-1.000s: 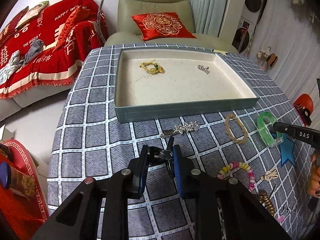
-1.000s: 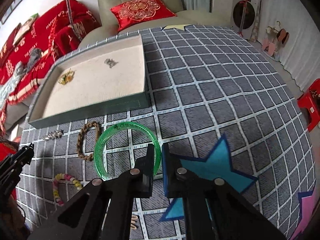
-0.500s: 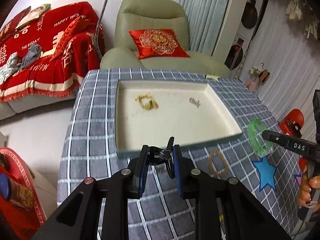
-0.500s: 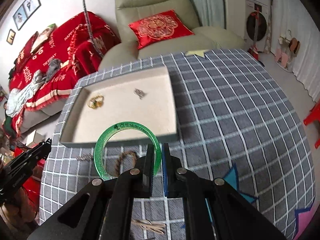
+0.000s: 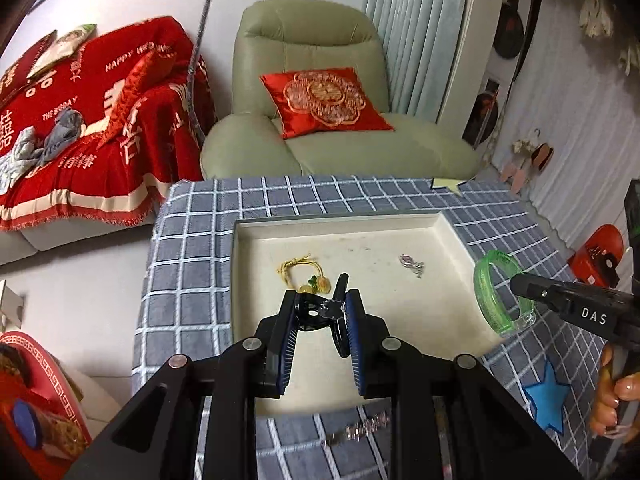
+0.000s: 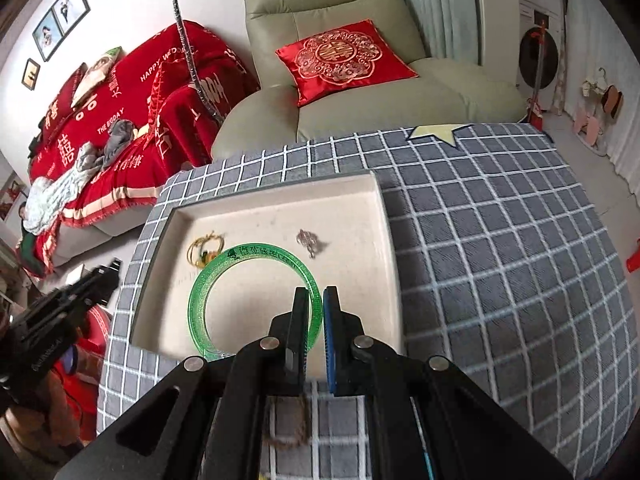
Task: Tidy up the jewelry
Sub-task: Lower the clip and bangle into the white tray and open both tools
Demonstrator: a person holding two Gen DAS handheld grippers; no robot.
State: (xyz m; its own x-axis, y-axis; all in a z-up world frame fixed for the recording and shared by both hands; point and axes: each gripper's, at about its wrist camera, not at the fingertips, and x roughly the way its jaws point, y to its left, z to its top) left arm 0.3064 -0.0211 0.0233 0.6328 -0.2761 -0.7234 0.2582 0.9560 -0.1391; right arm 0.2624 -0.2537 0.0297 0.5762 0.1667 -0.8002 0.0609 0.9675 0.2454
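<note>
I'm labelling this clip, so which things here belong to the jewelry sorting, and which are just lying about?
Job:
- green bangle, in right claw
- black clip, in left claw
- tray
- yellow cord charm
- silver piece

Lying about:
- red cushion
- armchair
- red blanket

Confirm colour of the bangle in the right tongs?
Translucent green bangle; clearest in the right wrist view.

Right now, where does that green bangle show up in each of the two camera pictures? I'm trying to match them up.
Left wrist view: the green bangle is at the right, seen nearly edge-on, pinched by the right gripper over the tray's right rim.
Right wrist view: the bangle is low in the centre, a full ring held in that gripper over the tray.
Shared landmark: the cream-lined tray.
</note>
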